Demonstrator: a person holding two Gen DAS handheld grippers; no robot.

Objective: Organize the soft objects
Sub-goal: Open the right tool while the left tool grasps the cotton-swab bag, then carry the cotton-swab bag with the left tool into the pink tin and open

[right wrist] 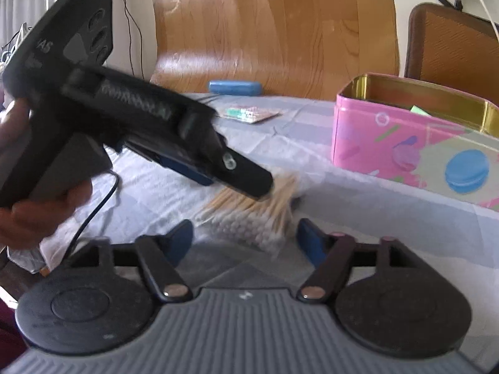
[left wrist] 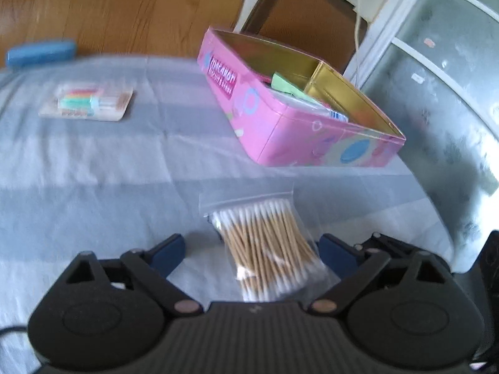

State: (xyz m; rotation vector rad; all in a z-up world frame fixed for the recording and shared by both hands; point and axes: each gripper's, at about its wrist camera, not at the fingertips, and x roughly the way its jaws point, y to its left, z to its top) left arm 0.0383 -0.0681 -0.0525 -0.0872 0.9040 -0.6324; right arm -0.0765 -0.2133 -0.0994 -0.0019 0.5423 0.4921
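Swab bag: clear plastic bag of wooden cotton swabs [left wrist: 263, 249] lies on the grey checked tabletop [left wrist: 93, 171], between the left claw [left wrist: 252, 249] fingers, untouched.
Left claw: released, wide.
Right claw [right wrist: 244, 237]: released, bag just ahead.
Pink tin box [left wrist: 299, 124]: beyond the bag.

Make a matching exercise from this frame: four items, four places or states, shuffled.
Items:
1. swab bag
2. pink tin
3. blue case
4. candle pack

Places/states:
A. at the far edge of the cloth
B. open, gold inside, paper in it
C. between the left tongs' open jaws
D. flat on the cloth, left of the tin

Pairs: 1-C, 2-B, 3-A, 4-D
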